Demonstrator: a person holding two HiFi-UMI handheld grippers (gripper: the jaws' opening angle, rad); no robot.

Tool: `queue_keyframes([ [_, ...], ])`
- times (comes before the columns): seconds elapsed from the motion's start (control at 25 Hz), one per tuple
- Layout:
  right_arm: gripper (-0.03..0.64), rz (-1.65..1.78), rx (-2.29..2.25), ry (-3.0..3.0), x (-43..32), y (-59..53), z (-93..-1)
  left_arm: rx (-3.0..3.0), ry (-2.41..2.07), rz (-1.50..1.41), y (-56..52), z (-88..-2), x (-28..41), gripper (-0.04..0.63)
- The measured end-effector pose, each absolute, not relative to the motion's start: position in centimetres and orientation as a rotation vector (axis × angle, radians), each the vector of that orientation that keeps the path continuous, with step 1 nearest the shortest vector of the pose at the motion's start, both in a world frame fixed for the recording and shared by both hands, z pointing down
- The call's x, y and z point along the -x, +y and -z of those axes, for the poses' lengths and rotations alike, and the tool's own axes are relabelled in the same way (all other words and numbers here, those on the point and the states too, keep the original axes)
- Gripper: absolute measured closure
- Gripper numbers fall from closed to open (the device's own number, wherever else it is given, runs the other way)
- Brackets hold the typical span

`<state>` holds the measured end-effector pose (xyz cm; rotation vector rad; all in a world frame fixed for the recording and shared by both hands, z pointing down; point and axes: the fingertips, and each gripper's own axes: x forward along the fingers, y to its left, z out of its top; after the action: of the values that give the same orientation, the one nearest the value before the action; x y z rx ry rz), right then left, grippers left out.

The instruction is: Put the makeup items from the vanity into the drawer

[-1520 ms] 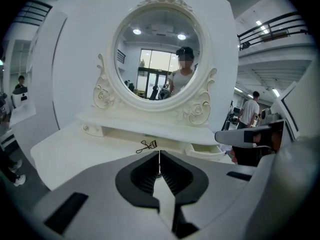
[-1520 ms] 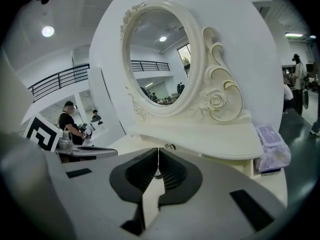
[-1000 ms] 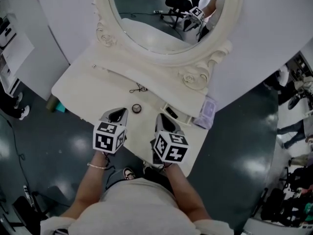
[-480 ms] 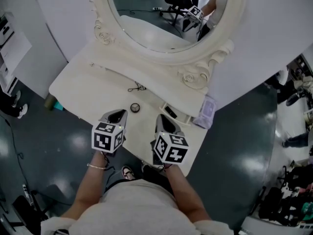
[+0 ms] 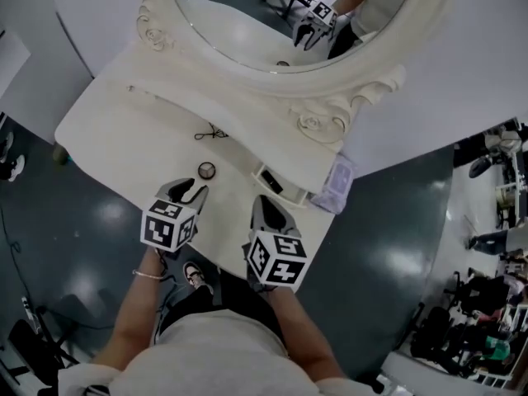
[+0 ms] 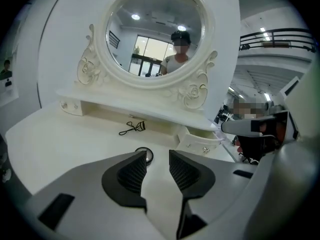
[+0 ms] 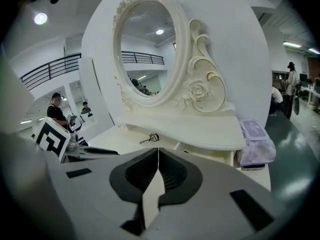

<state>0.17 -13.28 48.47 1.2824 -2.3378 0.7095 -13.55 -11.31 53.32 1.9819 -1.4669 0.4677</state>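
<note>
**Left gripper [image 6: 157,156] nears compact [image 5: 206,170]**

Left gripper's jaws are opening, empty; the compact lies just ahead on the vanity [image 5: 124,130]. Right gripper's [image 7: 158,159] jaws are pressed together. Straddle the compact squarely before closing; the drawer [image 5: 275,183] stands open nearby.

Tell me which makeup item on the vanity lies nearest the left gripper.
The round compact, just ahead of the left gripper, jaws opening empty; the eyelash curler lies farther back.

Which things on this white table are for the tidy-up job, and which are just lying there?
For the job: eyelash curler, small round compact, open drawer.
Probably just lying about: purple wipes pack, oval mirror.
</note>
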Motion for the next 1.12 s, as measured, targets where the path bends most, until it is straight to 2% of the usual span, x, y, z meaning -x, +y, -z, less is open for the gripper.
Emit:
queue_keyframes([
  [0.64, 0.598, -0.778, -1.159, -2.272, 1.6, -15.1, -54.0, -1.934, -1.466, -0.588, -15.8, -59.7, 14.0, 0.365],
  [1.12, 0.598, -0.813, -1.149, -2.245, 1.7, -16.2, -56.0, -1.870, -1.458, -0.716, -16.8, -62.1, 14.3, 0.364],
])
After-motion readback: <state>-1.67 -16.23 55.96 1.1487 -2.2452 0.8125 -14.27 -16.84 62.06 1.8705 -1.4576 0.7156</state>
